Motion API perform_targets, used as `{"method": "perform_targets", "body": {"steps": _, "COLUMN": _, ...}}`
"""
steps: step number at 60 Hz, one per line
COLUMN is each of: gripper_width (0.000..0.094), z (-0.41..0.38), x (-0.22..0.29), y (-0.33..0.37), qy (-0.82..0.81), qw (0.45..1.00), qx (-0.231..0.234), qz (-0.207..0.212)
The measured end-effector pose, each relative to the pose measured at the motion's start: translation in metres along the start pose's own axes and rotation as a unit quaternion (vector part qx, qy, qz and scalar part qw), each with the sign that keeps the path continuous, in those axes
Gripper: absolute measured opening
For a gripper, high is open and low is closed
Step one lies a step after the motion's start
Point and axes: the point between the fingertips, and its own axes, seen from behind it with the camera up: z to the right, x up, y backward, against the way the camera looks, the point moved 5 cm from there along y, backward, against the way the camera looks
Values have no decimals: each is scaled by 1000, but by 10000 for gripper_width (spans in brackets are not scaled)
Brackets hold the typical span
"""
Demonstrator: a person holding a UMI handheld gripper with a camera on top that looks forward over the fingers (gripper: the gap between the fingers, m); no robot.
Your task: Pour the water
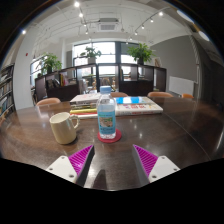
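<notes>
Your gripper hangs low over the worktop, jaws spread wide and grasping nothing; the magenta pads show ribbed inner faces. Just beyond them, centred on the gap, a clear plastic water bottle stands upright, cylindrical, blue-labelled, on a small pink coaster. To its left, apart from it, sits a cream ceramic mug, rounded, handle toward the bottle. The worktop is dark, glossy wood. Farther back lie flat books or papers, then chairs and potted plants by bright windows.
</notes>
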Motion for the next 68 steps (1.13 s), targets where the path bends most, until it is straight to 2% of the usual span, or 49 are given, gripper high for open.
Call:
{"method": "perform_targets", "body": {"steps": 13, "gripper_width": 762, "z": 20, "x": -30, "y": 73, "qy": -7, "qw": 1000, "qx": -17, "qz": -6}}
{"method": "perform_targets", "body": {"steps": 28, "gripper_width": 772, "z": 23, "x": 1, "y": 123, "qy": 0, "qw": 999, "qx": -27, "qz": 27}}
{"method": "perform_targets", "body": {"steps": 49, "gripper_width": 777, "z": 16, "x": 43, "y": 159, "qy": 33, "qw": 998, "qx": -31, "qz": 52}}
{"method": "perform_targets", "body": {"steps": 68, "gripper_width": 772, "z": 8, "x": 44, "y": 167, "qy": 40, "qw": 997, "qx": -23, "qz": 61}}
